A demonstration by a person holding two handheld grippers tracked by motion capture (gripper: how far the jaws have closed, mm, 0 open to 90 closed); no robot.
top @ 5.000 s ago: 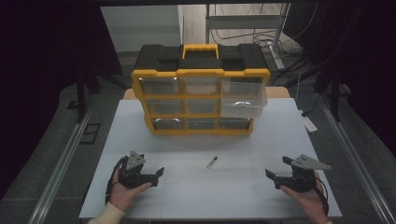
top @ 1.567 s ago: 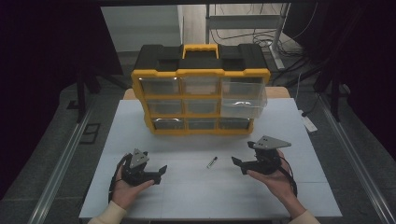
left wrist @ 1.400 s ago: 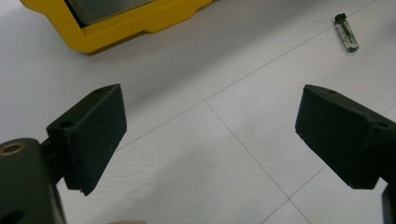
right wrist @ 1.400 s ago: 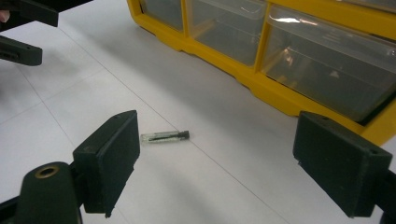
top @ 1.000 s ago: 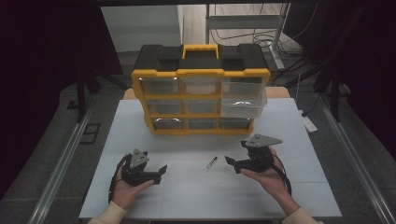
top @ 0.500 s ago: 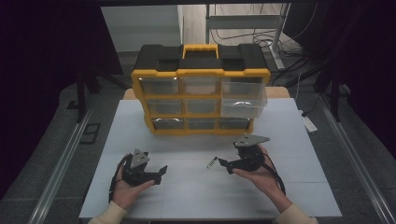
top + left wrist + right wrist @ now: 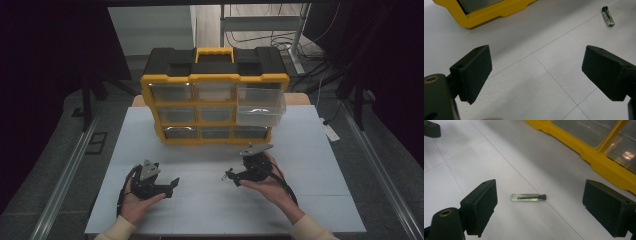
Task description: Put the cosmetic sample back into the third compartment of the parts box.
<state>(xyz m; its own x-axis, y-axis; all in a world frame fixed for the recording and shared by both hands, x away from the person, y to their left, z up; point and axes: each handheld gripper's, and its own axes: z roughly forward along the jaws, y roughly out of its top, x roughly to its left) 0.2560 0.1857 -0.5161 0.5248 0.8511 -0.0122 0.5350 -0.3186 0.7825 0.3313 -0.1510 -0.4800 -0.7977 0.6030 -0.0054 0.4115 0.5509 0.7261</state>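
Observation:
A small clear vial point(image 7: 529, 197) with a black cap lies on the white table point(image 7: 310, 165) in front of the yellow and black drawer organizer point(image 7: 215, 80). In the right gripper view it rests flat on the table ahead of the jaws, in line with the gap between them and untouched. My right gripper point(image 7: 230, 178) point(image 7: 540, 207) hovers low over it, open, and its jaws have just been opening wider. At the front left my left gripper point(image 7: 172, 186) point(image 7: 536, 65) is open and empty. The vial point(image 7: 608, 16) is seen far off from it.
One clear drawer point(image 7: 260, 107) sticks out of the organizer's right column. The organizer's yellow base point(image 7: 604, 167) point(image 7: 486, 12) is close behind the vial. A white power strip point(image 7: 330, 132) lies beside the table's right edge. The left gripper's jaw point(image 7: 431, 128) shows beyond the vial.
My right gripper has moved left and slightly down from the right side of the table to the vial. The left gripper has stayed put.

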